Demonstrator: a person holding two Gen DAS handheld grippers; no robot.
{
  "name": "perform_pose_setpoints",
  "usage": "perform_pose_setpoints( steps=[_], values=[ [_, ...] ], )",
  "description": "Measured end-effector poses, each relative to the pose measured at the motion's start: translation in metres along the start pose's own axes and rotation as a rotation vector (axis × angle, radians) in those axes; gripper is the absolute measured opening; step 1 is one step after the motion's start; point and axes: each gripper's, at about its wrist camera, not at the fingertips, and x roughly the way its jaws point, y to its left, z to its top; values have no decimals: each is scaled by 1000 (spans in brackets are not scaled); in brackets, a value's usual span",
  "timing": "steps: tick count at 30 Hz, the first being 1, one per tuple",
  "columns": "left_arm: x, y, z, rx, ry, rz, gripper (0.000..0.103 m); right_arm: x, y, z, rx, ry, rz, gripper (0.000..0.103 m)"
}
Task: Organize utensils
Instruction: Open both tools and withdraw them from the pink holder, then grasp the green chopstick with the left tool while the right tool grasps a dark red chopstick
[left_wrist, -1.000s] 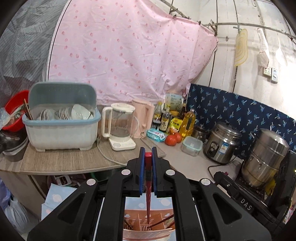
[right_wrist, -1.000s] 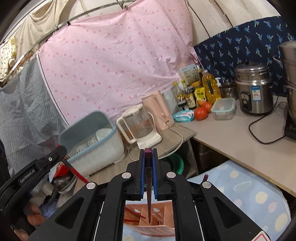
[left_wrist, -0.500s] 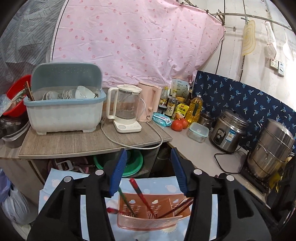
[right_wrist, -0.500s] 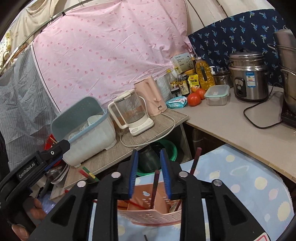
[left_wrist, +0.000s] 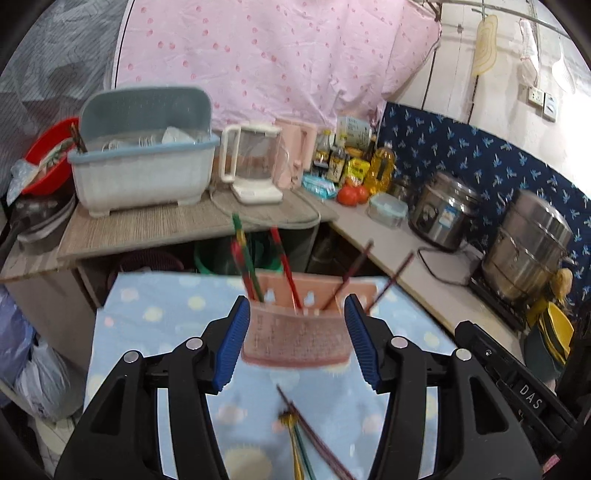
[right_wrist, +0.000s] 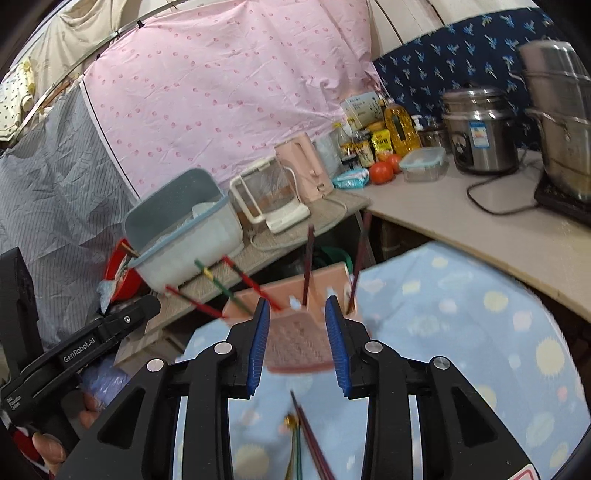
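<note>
Both grippers hang open and empty. The pink holder (left_wrist: 295, 328), with several chopsticks standing inside, sits just ahead of the left gripper (left_wrist: 295, 345) and right gripper (right_wrist: 298, 345). Loose chopsticks (left_wrist: 314, 439) lie beneath them; picking those up seems next.

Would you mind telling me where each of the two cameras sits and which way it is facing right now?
Left wrist: on the left hand-held gripper, looking forward and slightly down at the pink utensil holder on the spotted cloth; its own open fingers show, and part of the other device at lower right.
Right wrist: on the right hand-held gripper, facing the same holder from further right; its open fingers show, and the person's left hand holding the other gripper.
Shared: holder, loose chopsticks, dish rack, kettle.
</note>
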Motion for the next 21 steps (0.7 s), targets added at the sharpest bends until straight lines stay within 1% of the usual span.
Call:
perform_pose_setpoints(
  steps=[3,6,10,12,16,21],
  values=[
    [-5,-2,-35,15,60,6,51,-14,-6,-30,2,49,-7,31],
    [-9,-1,-73,7,124,4,51,-25,-12,-61,-10,104,-24,31],
    [-10,-1,-124,1,217,12,51,-38,-18,-107,-80,173,-81,31],
    [-8,-2,-147,-10,265,5,51,-41,-22,-126,-94,210,-90,31],
    [-7,-9,-189,-13,339,-16,51,-46,-32,-157,-95,266,-105,31],
    [-8,-19,-223,-5,388,-22,50,-50,-40,-186,-100,314,-118,31]
  ],
)
